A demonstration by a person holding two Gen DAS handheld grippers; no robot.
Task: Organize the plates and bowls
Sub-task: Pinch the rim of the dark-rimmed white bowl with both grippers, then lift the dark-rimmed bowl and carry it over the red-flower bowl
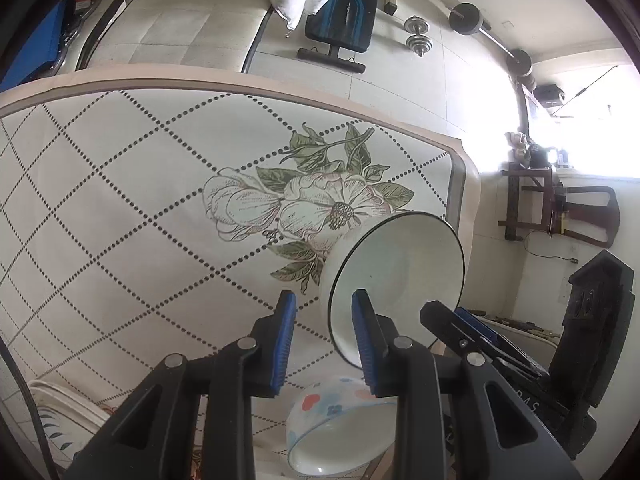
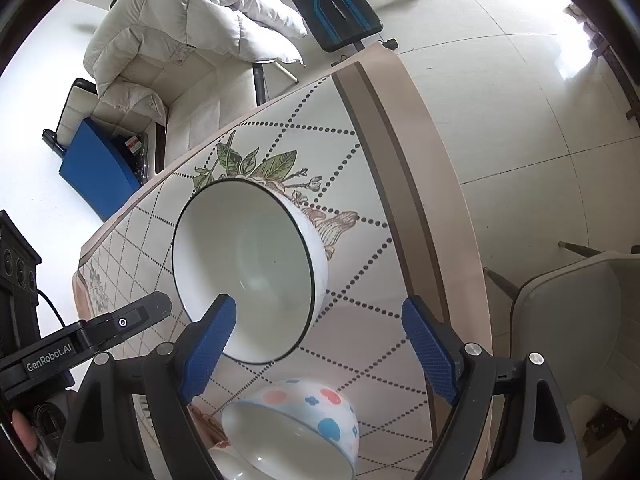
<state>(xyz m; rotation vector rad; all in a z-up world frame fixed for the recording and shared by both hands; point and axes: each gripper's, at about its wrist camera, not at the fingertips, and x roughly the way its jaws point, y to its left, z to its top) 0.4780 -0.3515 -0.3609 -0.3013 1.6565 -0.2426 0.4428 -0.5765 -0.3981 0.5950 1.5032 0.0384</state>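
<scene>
Left wrist view: left gripper [image 1: 324, 296] is pointing steeply down at the tabletop [image 1: 140, 200]. Jaws are standing narrow. The near rim of the white bowl [image 1: 400, 272] is sitting between them, against the right-hand pad. Cloth is showing beside the other pad, so cannot tell if they are pinching.

The white bowl is tipping steeply, mouth facing back toward both cameras. It probably could not rest so unaided.

Right gripper [image 2: 320, 302]: jaws are spreading wide, one pad in front of the rim, the other well clear, gripping nothing.

The spotted bowl [image 2: 296, 428] is lying below and nearer than the white bowl. Nesting is likely coming: the left hand is nearer for carrying the white bowl back and levelling it.
</scene>
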